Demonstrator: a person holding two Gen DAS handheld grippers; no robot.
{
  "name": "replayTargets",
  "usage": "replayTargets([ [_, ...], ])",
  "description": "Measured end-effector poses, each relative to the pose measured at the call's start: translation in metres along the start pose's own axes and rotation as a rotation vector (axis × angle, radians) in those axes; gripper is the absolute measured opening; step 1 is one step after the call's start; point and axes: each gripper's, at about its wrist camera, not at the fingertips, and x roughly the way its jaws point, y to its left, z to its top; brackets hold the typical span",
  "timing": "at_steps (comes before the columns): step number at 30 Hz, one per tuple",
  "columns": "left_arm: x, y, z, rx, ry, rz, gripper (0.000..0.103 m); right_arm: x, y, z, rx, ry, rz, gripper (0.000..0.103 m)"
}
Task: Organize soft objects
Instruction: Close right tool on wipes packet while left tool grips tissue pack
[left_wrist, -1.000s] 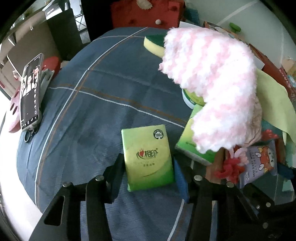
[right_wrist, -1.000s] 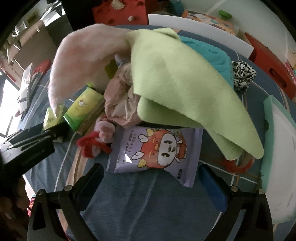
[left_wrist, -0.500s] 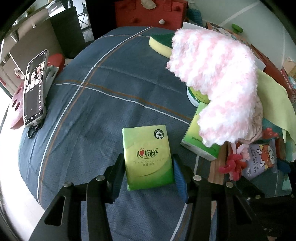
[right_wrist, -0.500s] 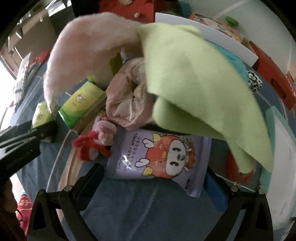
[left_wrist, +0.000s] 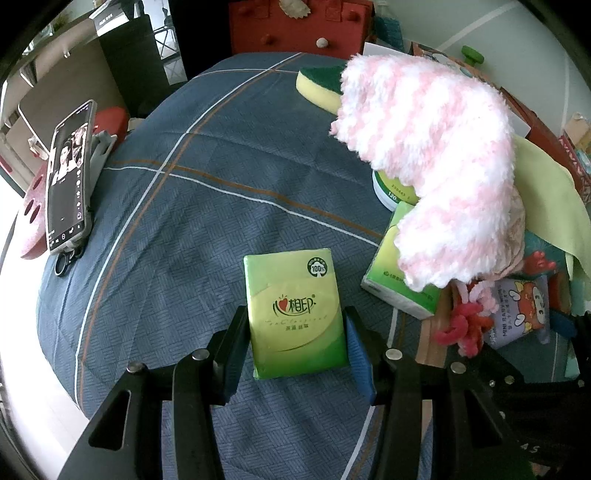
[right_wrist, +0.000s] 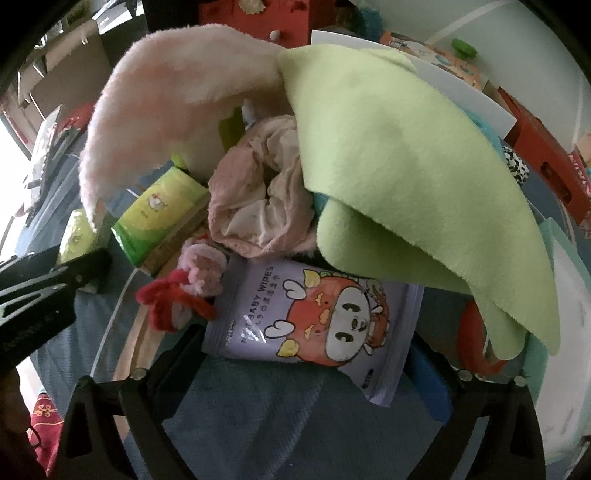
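Green tissue pack (left_wrist: 297, 314) marked "100%" clamped in left gripper (left_wrist: 295, 345), right gripper (right_wrist: 303, 365) wide around "BABY WIPES" pouch (right_wrist: 314, 321)

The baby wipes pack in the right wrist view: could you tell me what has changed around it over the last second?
The right gripper has come down and forward over the baby wipes pack, so its open fingers now flank the pack's near end without pressing on it. The left gripper stayed put around the green tissue pack. The pile of cloths has not shifted.
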Motion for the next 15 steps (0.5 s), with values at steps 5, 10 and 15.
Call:
replayTargets([
  [5,0.0,-0.001,-0.001,0.004,0.0,0.002,0.051,-0.001,-0.003,0.002,0.0,-0.011,0.011,0.095],
  [10,-0.002,-0.003,-0.002,0.008,0.002,0.003,0.051,-0.007,-0.02,-0.005,0.019,-0.022,0.039,0.09],
  [15,-0.004,-0.006,-0.002,0.013,0.004,0.005,0.051,-0.012,-0.028,-0.007,0.028,-0.025,0.036,0.089],
])
